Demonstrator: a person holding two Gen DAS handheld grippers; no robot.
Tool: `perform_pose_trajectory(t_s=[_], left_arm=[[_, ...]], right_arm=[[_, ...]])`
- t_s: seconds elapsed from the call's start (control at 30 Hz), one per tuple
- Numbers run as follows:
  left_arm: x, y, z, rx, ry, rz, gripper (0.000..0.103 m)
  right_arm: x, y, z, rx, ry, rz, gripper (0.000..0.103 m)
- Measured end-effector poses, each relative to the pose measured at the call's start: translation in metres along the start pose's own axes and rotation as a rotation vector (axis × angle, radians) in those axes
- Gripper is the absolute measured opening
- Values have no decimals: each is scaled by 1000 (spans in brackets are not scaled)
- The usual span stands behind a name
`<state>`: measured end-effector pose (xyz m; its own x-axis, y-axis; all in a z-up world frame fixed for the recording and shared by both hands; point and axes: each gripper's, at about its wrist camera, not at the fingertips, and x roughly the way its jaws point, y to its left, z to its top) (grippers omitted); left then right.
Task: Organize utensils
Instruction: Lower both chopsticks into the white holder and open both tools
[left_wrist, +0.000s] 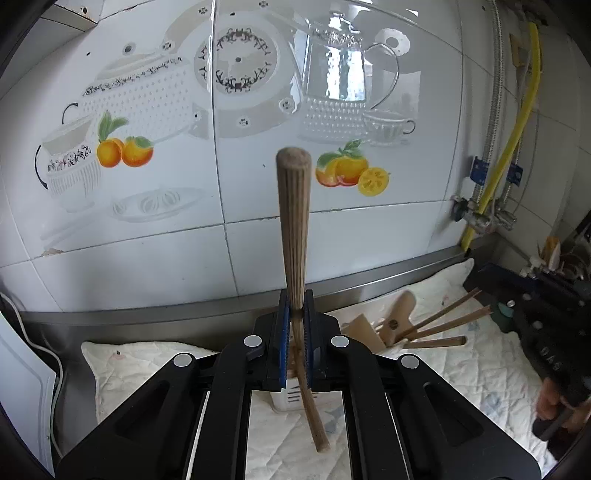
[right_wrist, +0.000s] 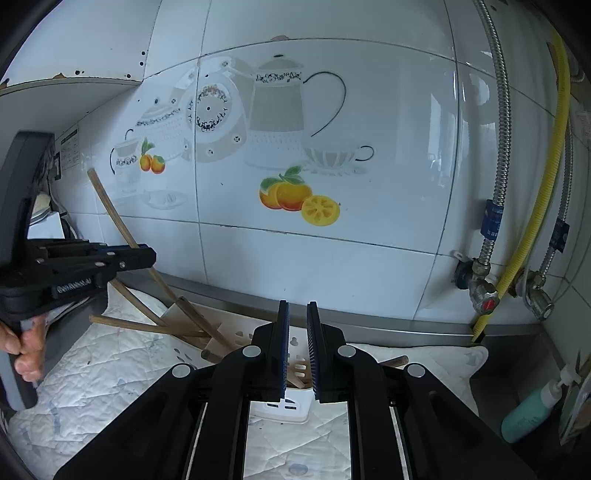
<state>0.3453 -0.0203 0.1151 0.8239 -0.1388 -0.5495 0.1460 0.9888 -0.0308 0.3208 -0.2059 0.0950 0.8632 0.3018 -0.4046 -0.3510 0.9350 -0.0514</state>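
left gripper: clamped tight on a wooden stick, pads squeezing its lower third. Also seen from the side at left edge of the right wrist view, held by a hand.
wooden stick: near-upright at frame centre in the left view, round butt end up against the wall tiles, lower end below the pads over the quilted cloth. In the right view it leans up-left.
right gripper: jaws a narrow gap apart, nothing between them. Hovers at bottom centre above a white slotted holder.
white slotted holder: on the cloth, just below the jaws; holds wooden utensils, exact count can't tell.
other utensils: pile of wooden spatulas and sticks on the cloth, right of centre in the left view; lower-left of centre in the right view.
wall: white tiles with teapot and orange decals.
right edge: yellow hose, metal hoses, valve; teal bottle lower right.
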Motion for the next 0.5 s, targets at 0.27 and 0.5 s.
perform_pose_trajectory(t_s=[0.27,0.5], left_arm=[[4,-1,4,-6,59,-38,5],[16,-3,-1,-2,90,-50,7]], right_arm=[[-1,1,1,7,-5,0,12],[-12,2,-4,-6,-16,-27,31]])
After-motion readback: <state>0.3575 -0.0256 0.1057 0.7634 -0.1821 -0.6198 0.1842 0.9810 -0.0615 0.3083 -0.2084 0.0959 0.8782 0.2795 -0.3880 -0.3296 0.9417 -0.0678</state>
